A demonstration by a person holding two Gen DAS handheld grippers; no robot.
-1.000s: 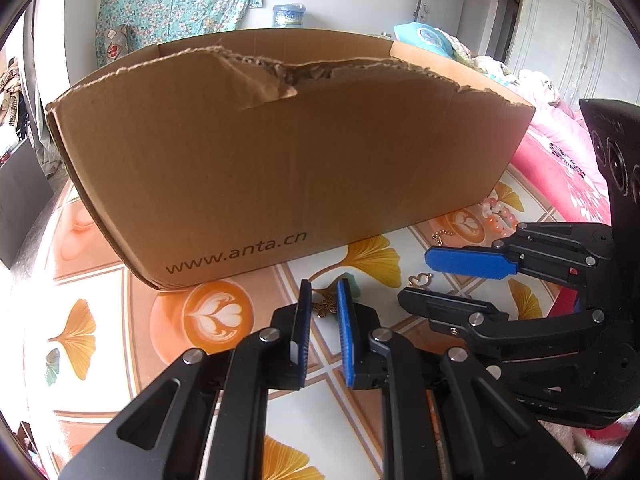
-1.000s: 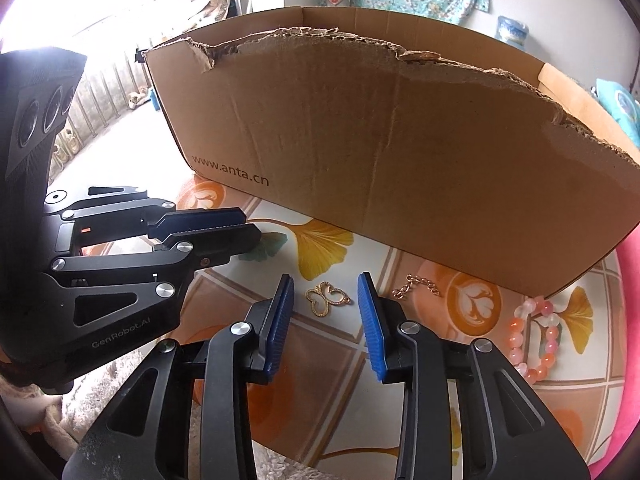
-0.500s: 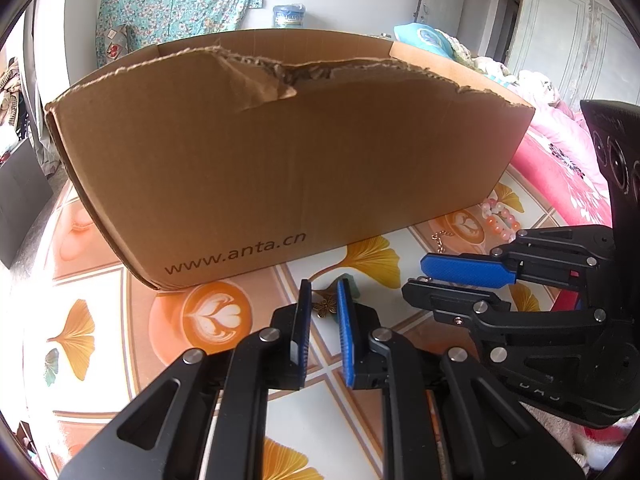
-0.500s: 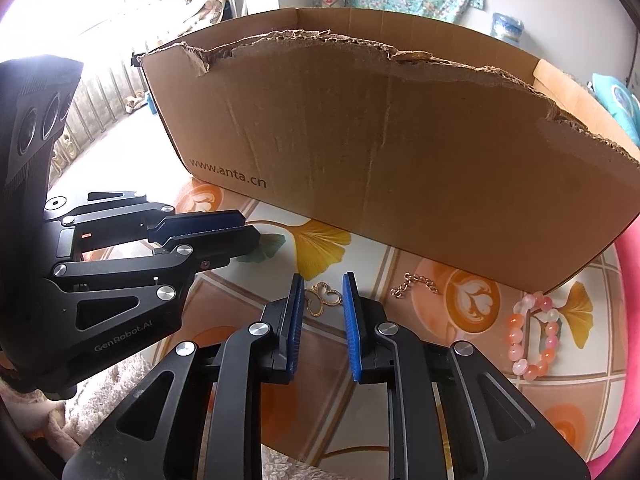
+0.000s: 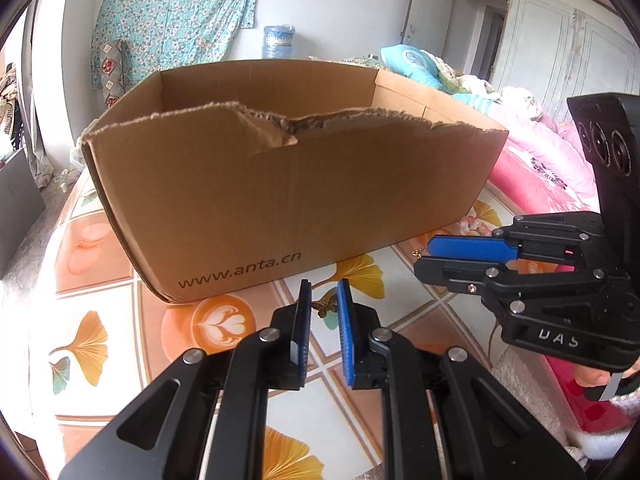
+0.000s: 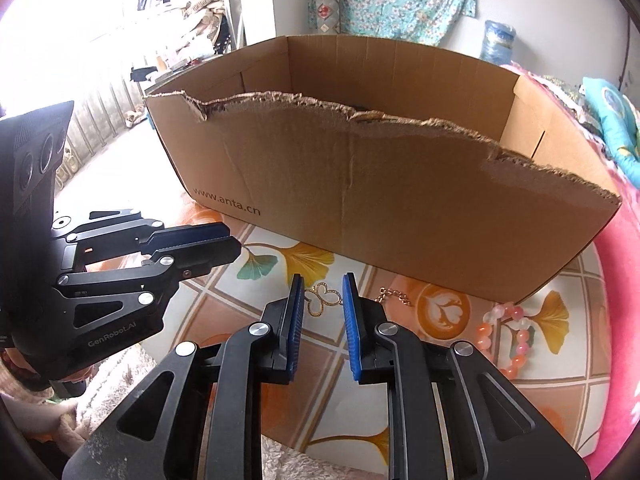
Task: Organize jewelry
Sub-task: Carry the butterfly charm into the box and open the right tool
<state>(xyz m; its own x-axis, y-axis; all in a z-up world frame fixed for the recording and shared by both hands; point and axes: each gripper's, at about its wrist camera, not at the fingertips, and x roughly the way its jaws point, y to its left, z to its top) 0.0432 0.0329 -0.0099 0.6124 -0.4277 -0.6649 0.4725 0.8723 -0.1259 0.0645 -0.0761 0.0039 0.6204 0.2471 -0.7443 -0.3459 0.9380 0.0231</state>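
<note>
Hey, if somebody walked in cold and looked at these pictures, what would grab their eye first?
The big cardboard box with its torn front edge fills the middle of both views. In front of it, on the patterned tabletop, the right gripper holds a gold butterfly pendant between its blue pads, and the left gripper has another. A pink bead bracelet lies to the right.

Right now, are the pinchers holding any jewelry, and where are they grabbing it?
Each gripper grips a small gold butterfly charm by its two sides: the left gripper holds one butterfly, the right gripper another butterfly.
</note>
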